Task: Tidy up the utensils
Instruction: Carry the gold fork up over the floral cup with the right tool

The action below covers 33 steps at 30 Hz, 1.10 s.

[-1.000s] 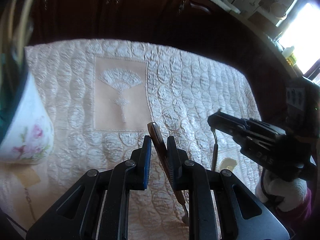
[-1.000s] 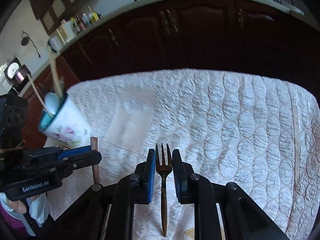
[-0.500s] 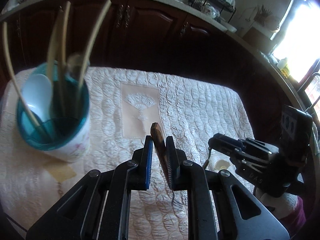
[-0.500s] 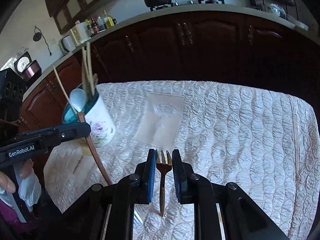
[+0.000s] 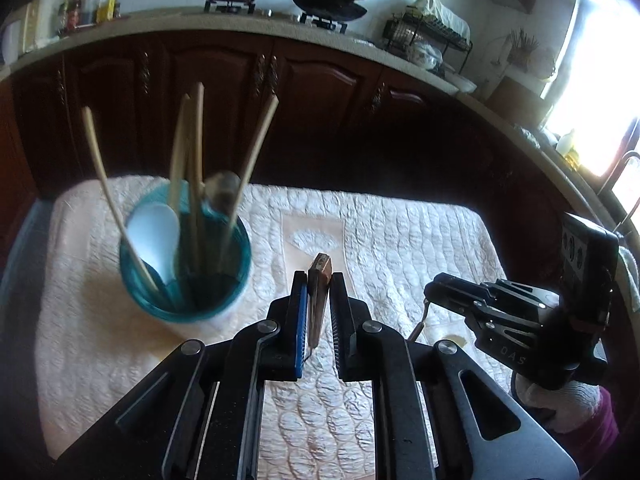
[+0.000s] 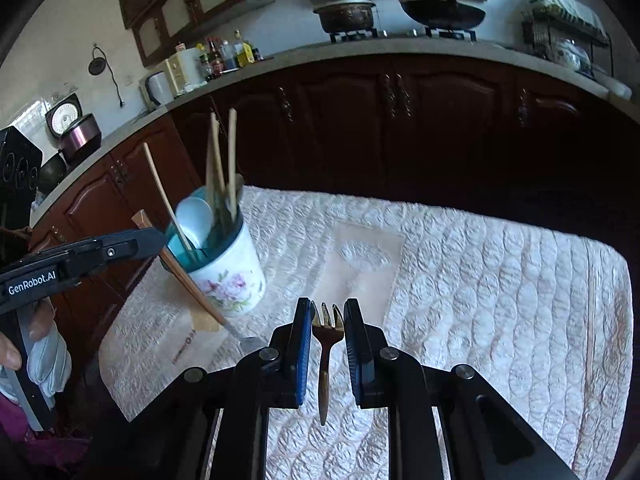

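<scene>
The left gripper (image 5: 318,300) is closing on a wooden-handled utensil (image 5: 319,296), whose metal end hangs above the quilted cloth (image 5: 400,240) covering the surface. The right gripper (image 6: 328,334) is clenched on a brass-coloured fork (image 6: 326,344), tines pointing away from the camera. Left of both stands the floral utensil cup (image 6: 230,276) with a teal lining, holding chopsticks (image 5: 188,160) and a white spoon (image 5: 154,232).
</scene>
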Each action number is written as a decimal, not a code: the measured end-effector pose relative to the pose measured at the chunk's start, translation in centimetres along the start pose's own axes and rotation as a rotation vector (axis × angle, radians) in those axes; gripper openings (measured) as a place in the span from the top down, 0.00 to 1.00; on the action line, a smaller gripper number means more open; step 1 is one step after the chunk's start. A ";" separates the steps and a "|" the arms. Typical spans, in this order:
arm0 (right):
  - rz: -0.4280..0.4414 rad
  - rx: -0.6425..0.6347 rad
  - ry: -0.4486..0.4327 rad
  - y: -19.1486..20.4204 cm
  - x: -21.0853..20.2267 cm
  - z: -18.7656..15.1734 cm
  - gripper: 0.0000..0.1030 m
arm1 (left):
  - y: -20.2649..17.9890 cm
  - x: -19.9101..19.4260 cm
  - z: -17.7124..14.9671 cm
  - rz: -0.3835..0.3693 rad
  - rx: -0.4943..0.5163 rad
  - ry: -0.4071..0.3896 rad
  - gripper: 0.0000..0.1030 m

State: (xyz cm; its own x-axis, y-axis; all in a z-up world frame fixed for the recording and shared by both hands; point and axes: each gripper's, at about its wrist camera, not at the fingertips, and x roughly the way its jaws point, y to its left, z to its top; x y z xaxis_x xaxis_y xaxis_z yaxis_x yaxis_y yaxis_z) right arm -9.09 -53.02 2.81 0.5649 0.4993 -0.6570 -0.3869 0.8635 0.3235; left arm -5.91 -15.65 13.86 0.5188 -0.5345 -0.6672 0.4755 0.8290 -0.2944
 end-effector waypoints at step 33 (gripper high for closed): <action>0.152 -0.145 -0.123 12.3 3.0 11.4 0.85 | 7.4 -10.6 7.0 0.133 -0.012 -0.182 0.91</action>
State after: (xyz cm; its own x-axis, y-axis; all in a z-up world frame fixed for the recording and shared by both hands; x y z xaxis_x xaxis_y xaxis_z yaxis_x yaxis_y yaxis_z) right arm -3.82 -40.09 12.59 0.5732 0.6356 -0.5172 -0.5702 0.7627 0.3053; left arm -2.92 -5.02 23.56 0.6962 -0.4407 -0.5666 0.3870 0.8952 -0.2208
